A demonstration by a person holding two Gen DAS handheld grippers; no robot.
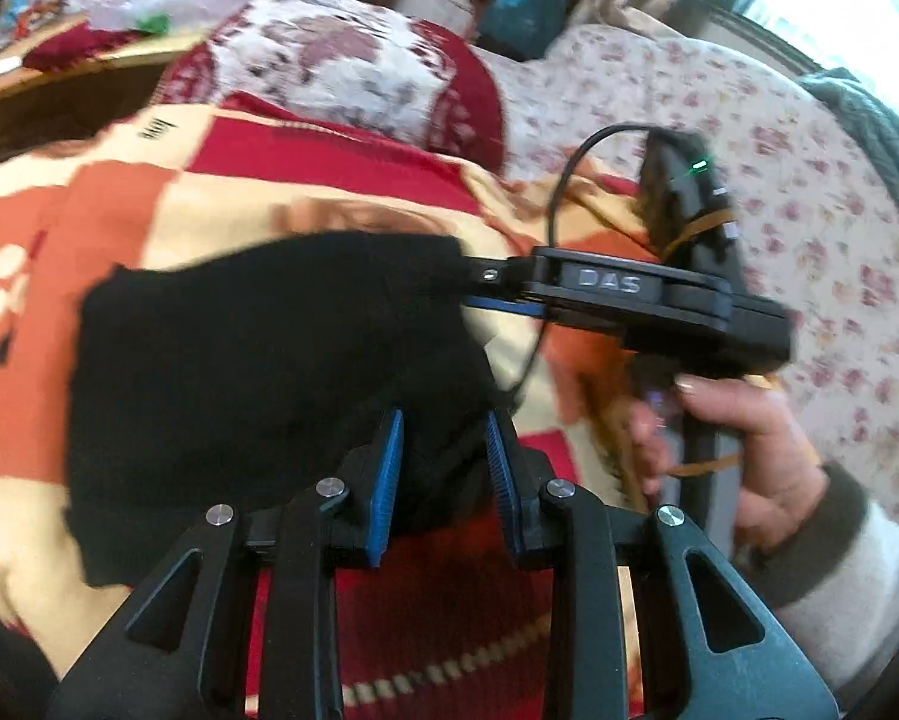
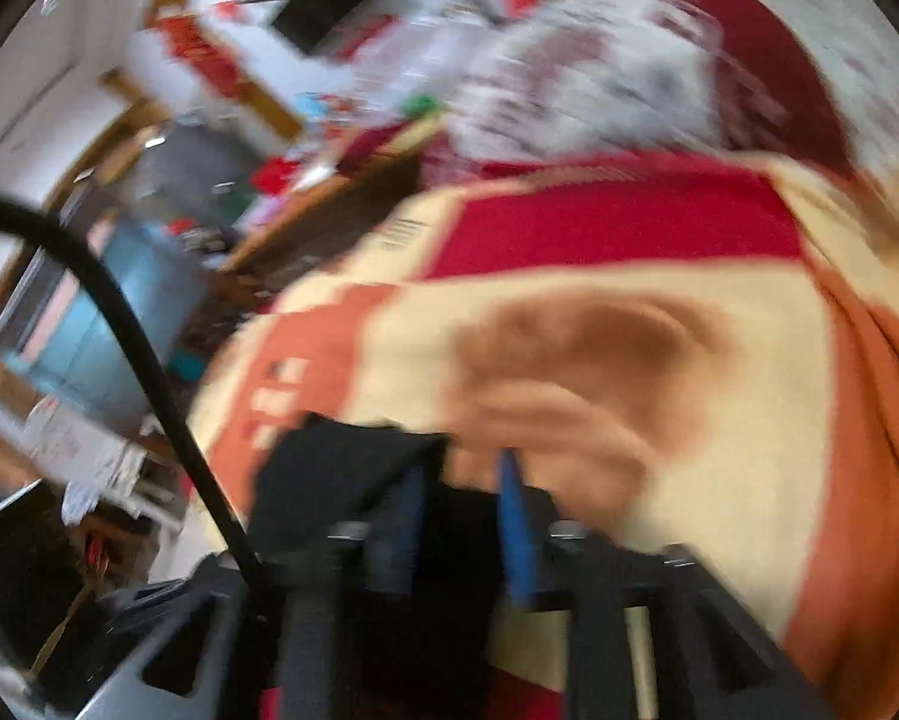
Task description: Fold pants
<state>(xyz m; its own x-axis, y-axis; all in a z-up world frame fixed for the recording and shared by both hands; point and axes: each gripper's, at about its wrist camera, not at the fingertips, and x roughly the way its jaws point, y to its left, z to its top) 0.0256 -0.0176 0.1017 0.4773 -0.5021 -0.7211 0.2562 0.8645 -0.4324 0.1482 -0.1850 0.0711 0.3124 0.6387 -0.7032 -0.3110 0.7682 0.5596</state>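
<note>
A blanket (image 1: 341,204) patterned in red, orange and cream covers the surface across both views, with a red-and-white patterned cushion (image 1: 341,66) at its far edge and a floral-print cover (image 1: 749,180) spreading away to the right. On the blanket lie the black pants (image 1: 257,372), folded into a dark, roughly square mass left of centre in the left wrist view, their near edge reaching in between the left gripper (image 1: 443,456) at the bottom of the frame. That gripper's blue pads (image 1: 389,468) stand on either side of the black cloth — the pads look closed in on the fabric, clenching it. To the right, the right gripper (image 1: 485,288) comes in sideways, its tips at the far right corner of the pants, held by a hand (image 1: 743,438) in a pale sleeve with a dark cuff. The right wrist view is heavily blurred; there the right gripper's blue pads (image 2: 515,516) stand apart with black cloth between them — whether they press on it cannot be told. A black cable (image 2: 119,324) arcs across the left of that view.
</note>
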